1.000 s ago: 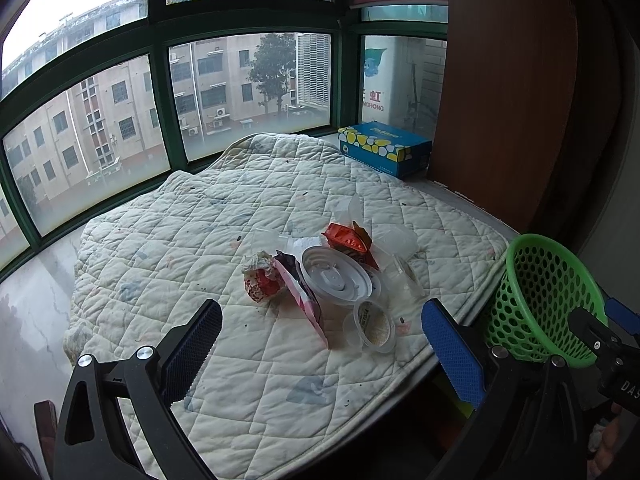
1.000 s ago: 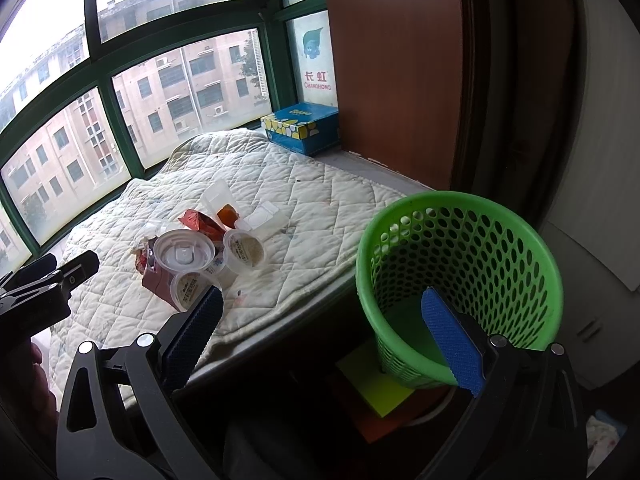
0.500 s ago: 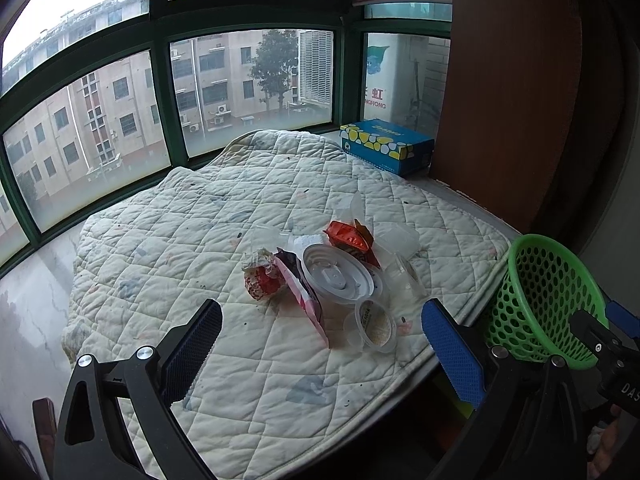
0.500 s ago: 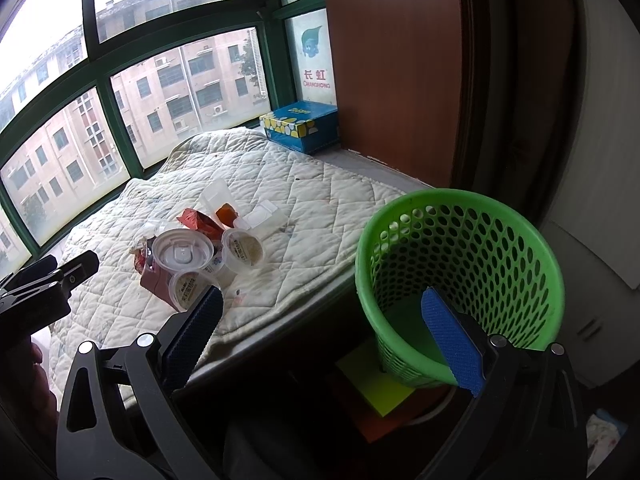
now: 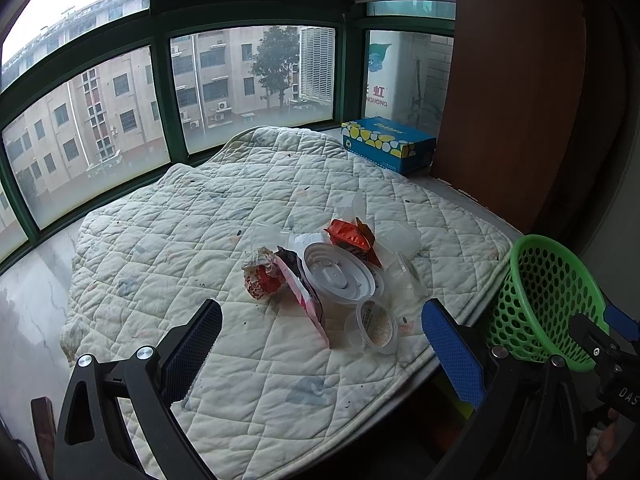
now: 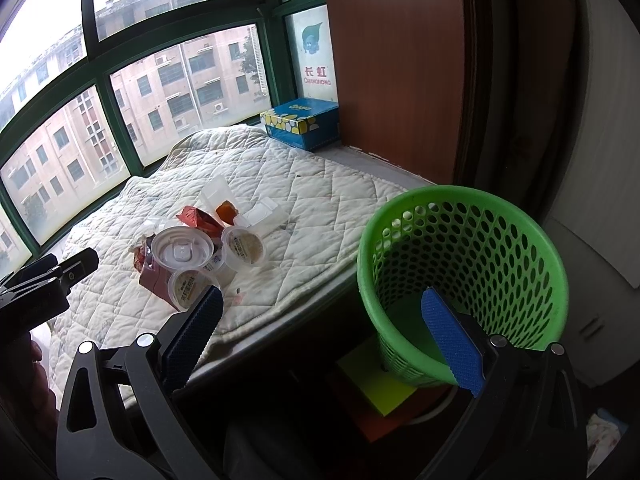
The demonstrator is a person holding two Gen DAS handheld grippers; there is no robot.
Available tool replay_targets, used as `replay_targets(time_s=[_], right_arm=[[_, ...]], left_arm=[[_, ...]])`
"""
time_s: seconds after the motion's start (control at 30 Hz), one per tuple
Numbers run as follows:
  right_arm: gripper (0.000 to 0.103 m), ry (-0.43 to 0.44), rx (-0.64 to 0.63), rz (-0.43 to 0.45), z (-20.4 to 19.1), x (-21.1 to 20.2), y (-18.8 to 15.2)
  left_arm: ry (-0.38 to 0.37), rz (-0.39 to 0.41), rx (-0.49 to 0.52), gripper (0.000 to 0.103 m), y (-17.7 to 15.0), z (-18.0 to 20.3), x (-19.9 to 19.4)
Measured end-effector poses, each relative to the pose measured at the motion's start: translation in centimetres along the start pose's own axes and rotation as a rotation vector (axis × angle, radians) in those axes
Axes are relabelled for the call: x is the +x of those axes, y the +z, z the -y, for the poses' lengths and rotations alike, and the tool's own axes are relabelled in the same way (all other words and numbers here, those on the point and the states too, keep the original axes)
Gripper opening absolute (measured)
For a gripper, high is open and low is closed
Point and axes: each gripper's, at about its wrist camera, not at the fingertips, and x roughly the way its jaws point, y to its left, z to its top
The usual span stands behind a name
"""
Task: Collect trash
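Note:
A heap of trash lies on a quilted pad (image 5: 168, 240): a round white plastic lid (image 5: 338, 274), a small sauce cup (image 5: 376, 326), a crumpled red-and-white wrapper (image 5: 262, 274), a pink packet (image 5: 304, 296) and an orange-red packet (image 5: 348, 234). My left gripper (image 5: 322, 346) hovers open just short of the heap, holding nothing. A green perforated basket (image 6: 460, 272) stands beside the ledge. My right gripper (image 6: 320, 334) is open and empty, its right finger in front of the basket. The same lid (image 6: 182, 250) and cups show left of it.
A blue tissue box (image 5: 388, 144) sits at the far corner by a brown wooden panel (image 5: 512, 88). Green-framed windows (image 5: 160, 92) ring the ledge. A yellow pad (image 6: 376, 384) lies on the floor under the basket. The right gripper's tip (image 5: 600, 344) shows beside the basket.
Both views have shifted only slightly; the left gripper has eased a little nearer the heap. Both grippers stay open and nothing has been picked up.

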Motion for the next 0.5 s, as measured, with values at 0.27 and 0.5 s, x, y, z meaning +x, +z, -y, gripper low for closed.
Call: replay_targets(time_s=[0.27,0.5], right_arm=[[0.098,0.001,0.0,-0.001,0.01,0.12,0.02],[0.098,0.004,-0.005,-0.005,-0.17,0.49,0.35]], left_arm=[[0.004,-0.006,-0.007,0.097,0.19,-0.25,0.4],[0.007,-0.018,-0.015,0.097,0.52,-0.66,0.77]])
